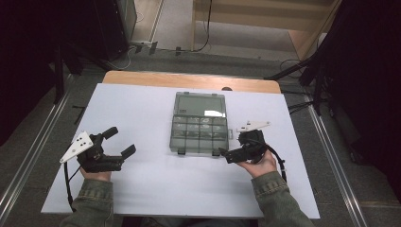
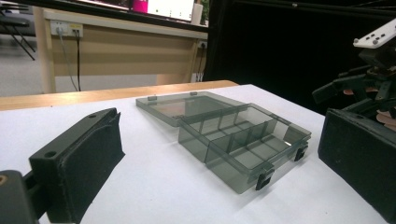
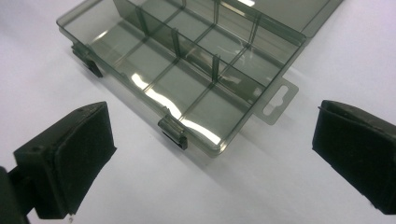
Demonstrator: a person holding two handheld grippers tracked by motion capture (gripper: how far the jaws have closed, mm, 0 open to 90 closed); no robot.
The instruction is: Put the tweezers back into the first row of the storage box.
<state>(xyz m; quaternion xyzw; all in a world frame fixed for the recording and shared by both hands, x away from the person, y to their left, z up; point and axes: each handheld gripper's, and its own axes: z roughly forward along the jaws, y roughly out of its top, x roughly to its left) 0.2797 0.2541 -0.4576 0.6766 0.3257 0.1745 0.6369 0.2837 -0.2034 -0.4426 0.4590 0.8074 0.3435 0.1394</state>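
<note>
Compartment box lies open on desk; left tongs and right tongs both spread apart, holding nothing.

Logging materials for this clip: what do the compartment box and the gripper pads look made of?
Compartment box: likely hard smoke-tinted clear plastic, glossy; the table shows through and its floor reflects light. Right gripper pads: seemingly black foam or rubber, matte, with rough edges.

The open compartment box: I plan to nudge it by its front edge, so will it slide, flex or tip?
The compartment box looks like thin, hard, see-through plastic with empty cells, so probably light and stiff. On the smooth white table it would likely slide readily. Its lid lies flat behind, so tipping seems unlikely, though the hinge may flex.
</note>
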